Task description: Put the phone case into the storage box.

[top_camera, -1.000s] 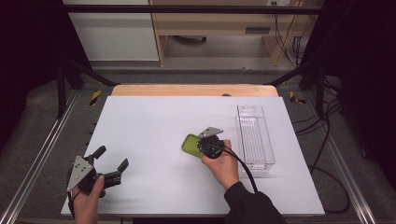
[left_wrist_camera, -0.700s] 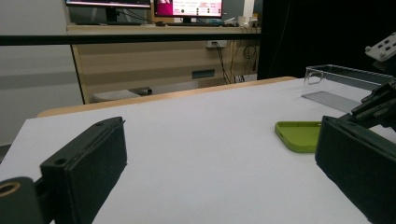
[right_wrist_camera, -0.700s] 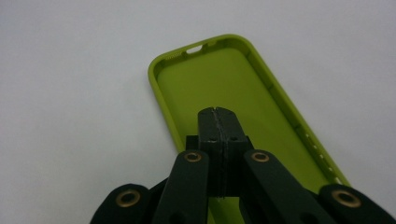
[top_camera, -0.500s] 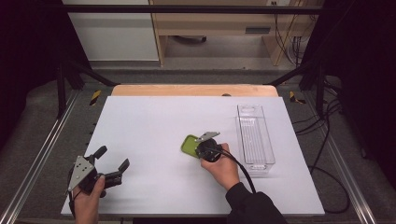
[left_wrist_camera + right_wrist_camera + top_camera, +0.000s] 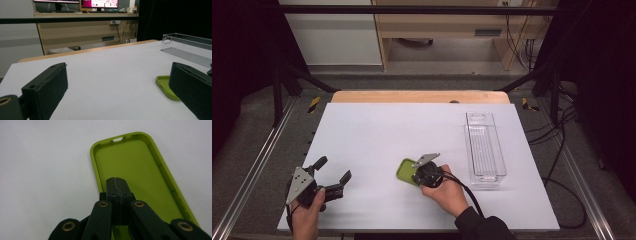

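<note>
A lime-green phone case [image 5: 404, 170] lies hollow side up on the white table [image 5: 412, 125], near the front middle. My right gripper [image 5: 416, 175] is over it with its jaws pressed together. In the right gripper view the shut tips [image 5: 117, 180] sit inside the case [image 5: 140, 162], close to its left wall, with nothing between them. I cannot tell whether they touch its floor. My left gripper [image 5: 333, 170] is held at the table's front left, open and empty. The left gripper view shows it [image 5: 117, 72] with wide jaws and the case [image 5: 165, 86] beside the right one.
A clear, long plastic bin [image 5: 484, 147] stands on the right side of the table, also seen as a bin [image 5: 190, 46] in the left gripper view. The table's wooden back edge [image 5: 419, 96] and a metal frame rail [image 5: 252, 170] border the surface.
My right hand has moved toward the near left, and the green case now lies nearer and further left with it. The left gripper has stayed put.
</note>
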### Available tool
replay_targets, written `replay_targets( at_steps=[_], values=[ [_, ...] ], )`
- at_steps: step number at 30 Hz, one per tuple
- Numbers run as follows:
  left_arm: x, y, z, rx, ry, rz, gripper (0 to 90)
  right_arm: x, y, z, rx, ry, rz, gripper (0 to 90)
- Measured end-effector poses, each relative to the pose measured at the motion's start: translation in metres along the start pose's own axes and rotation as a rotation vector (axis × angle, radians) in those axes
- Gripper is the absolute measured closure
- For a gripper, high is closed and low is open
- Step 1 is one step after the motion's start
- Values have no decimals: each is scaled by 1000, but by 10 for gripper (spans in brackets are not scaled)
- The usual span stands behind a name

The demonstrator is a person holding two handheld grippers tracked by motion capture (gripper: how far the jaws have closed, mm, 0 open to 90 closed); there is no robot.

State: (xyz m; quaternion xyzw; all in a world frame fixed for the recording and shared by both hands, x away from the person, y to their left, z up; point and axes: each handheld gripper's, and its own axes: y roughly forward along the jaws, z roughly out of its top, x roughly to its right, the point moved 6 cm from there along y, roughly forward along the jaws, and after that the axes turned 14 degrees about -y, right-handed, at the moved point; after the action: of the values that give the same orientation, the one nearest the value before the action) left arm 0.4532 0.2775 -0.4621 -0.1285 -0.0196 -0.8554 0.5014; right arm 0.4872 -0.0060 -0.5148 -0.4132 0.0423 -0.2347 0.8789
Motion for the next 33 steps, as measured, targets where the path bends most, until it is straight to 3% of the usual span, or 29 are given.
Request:
replay_targets(
  at_steps=[5, 10, 17, 18, 19, 22, 23, 25, 28, 30, 33],
  values=[
    [0, 0, 0, -4, 4, 1, 18, -14, 1, 3, 0, -35, 12, 900],
    [0, 0, 0, 0, 0, -2, 18, -9, -9, 5, 25, -25, 11, 870],
    [1, 1, 0, -5, 8, -2, 18, 9, -42, 6, 70, -28, -51, 612],
    [1, 1, 0, -5, 8, -2, 18, 9, -42, 6, 70, -28, -51, 612],
    [1, 0, -1, -7, 12, 0, 18, 11, -48, 4, 78, -32, -60, 502],
    [1, 0, 0, -6, 10, 1, 18, 12, -51, 4, 92, -39, -65, 404],
    [1, 0, -1, -6, 9, 1, 18, 13, -54, 4, 105, -38, -66, 277],
    [1, 0, 0, -7, 12, 1, 18, 13, -56, 3, 112, -34, -81, 143],
    [1, 0, 0, -6, 12, 1, 18, 15, -58, 0, 124, -29, -101, 78],
    [0, 0, 0, -5, 9, 1, 18, 14, -58, -4, 123, -25, -87, 48],
    [0, 0, 0, -5, 10, 1, 18, 12, -56, -12, 106, -34, -84, 57]
  ],
)
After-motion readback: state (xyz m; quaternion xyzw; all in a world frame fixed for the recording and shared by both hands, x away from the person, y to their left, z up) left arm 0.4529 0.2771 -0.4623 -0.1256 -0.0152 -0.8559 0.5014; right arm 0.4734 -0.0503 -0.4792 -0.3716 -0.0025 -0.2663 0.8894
